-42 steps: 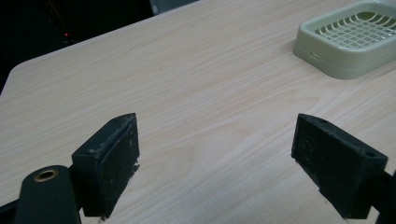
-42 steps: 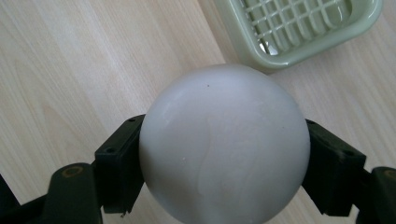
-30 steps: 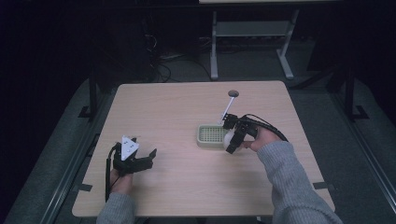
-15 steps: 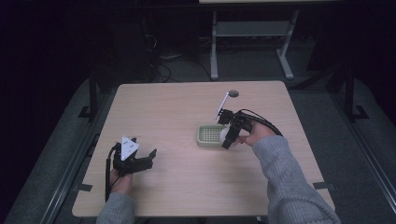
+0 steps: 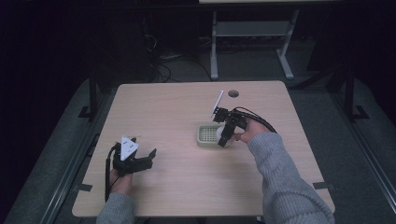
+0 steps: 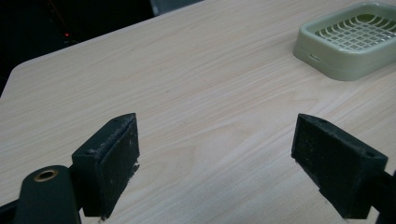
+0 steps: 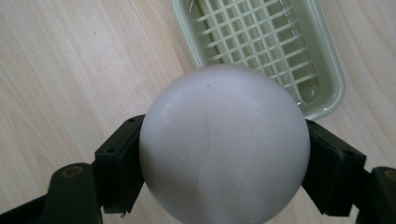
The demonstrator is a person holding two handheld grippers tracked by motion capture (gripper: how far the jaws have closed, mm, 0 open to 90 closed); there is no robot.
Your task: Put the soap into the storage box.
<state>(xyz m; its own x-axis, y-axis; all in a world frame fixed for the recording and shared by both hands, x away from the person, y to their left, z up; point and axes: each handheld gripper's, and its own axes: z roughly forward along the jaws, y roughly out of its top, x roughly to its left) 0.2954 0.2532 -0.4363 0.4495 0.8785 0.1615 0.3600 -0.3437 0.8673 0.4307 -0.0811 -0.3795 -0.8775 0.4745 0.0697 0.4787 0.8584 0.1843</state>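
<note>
One white ball (image 7: 224,144) sat clamped in the right gripper (image 5: 226,132) above one green soap dish (image 5: 208,135) mid-desk (image 5: 187,186); the left gripper's (image 5: 140,161) fingers (image 6: 109,163) gaped wide, empty.

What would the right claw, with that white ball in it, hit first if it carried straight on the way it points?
Probably the green slotted tray. The right claw, shut on the white ball, points down at the tray's near rim, with bare table beside it. Depth is hard to judge.
</note>
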